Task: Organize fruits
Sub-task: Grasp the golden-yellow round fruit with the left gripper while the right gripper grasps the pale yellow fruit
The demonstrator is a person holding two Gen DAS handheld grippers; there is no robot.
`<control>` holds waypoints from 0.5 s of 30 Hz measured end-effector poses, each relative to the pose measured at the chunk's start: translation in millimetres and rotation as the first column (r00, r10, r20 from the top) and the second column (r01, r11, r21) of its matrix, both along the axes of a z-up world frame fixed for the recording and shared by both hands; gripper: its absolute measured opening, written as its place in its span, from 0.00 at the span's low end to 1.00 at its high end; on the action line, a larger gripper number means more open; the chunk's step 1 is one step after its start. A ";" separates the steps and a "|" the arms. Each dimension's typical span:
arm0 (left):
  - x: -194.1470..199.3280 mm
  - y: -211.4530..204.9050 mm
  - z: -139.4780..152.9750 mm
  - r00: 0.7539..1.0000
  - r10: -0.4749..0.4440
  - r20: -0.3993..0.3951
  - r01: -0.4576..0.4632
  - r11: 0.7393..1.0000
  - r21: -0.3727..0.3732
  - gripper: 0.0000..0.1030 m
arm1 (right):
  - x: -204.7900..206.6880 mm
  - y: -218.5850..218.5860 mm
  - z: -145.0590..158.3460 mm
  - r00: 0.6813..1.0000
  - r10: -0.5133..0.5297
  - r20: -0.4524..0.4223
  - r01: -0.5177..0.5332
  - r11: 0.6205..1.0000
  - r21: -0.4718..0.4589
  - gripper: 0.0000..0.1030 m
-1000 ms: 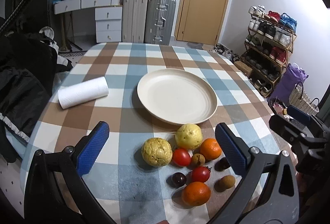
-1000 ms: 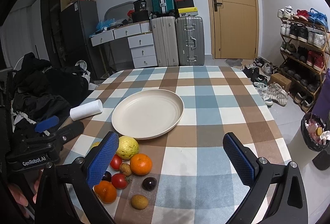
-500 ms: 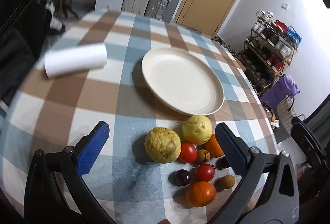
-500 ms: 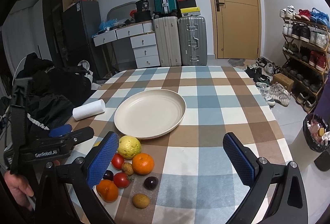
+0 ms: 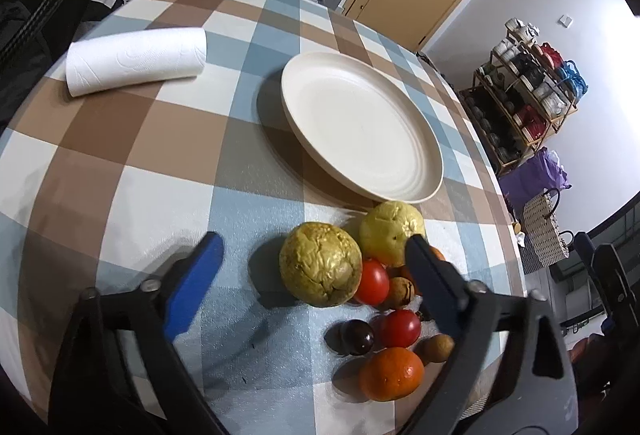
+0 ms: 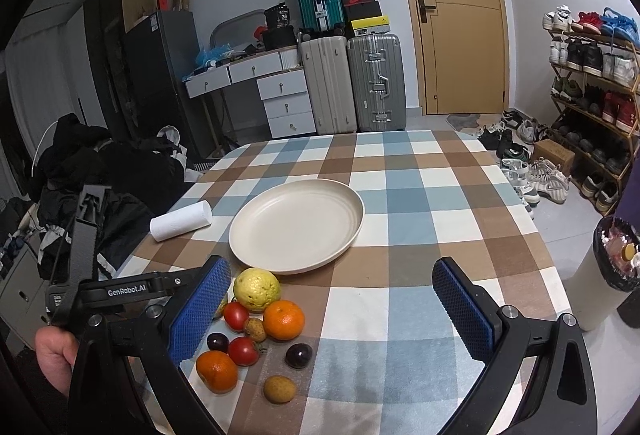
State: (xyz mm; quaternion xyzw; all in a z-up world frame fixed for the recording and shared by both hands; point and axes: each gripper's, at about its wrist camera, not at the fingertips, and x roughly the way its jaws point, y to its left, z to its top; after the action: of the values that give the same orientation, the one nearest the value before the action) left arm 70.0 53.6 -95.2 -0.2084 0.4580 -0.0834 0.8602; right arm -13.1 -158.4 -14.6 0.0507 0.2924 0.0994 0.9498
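A cluster of fruit lies on the checked tablecloth in front of an empty cream plate (image 5: 360, 131) (image 6: 296, 225). My left gripper (image 5: 313, 241) hangs low over a wrinkled yellow-green fruit (image 5: 320, 269). Its jaws are closing with that fruit between them, and the pads are still apart from it. Beside it sit a smoother yellow fruit (image 5: 390, 231), a tomato (image 5: 372, 281), an orange (image 5: 390, 373) and a dark plum (image 5: 356, 335). My right gripper (image 6: 331, 267) is open over bare cloth, right of the cluster, holding nothing. The left gripper's body (image 6: 120, 291) partly hides the wrinkled fruit there.
A white paper roll (image 5: 136, 61) lies left of the plate. Dark clothes are piled beyond the table's left edge (image 6: 100, 163). A lined bin (image 6: 616, 263) stands right of the table, with a shoe rack (image 6: 592, 75) behind it. Suitcases and drawers line the back wall.
The left gripper has dropped and tilted down toward the fruit cluster, and its jaws have narrowed around the wrinkled fruit. The right gripper has stayed put.
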 end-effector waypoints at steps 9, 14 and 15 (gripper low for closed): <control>1.6 -3.6 -11.5 0.998 -0.031 -0.062 0.028 0.999 -0.045 0.42 | -0.9 -2.3 0.5 1.000 0.009 -0.009 -0.009 1.000 0.018 1.00; 1.6 -3.6 -11.6 0.997 -0.045 -0.062 0.041 0.997 -0.069 0.41 | 1.3 -2.4 -1.1 0.999 0.018 -0.031 -0.017 0.999 0.033 1.00; -0.4 -3.5 -10.2 0.997 -0.045 -0.056 0.041 0.997 -0.071 0.41 | 1.7 -2.0 -1.8 0.999 0.019 -0.034 -0.018 0.999 0.033 1.00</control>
State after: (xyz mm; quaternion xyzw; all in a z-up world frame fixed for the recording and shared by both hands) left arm 69.6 50.1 -105.3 -0.2307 0.4839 -0.1117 0.8368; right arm -11.4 -160.4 -16.4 0.0650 0.3077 0.1121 0.9426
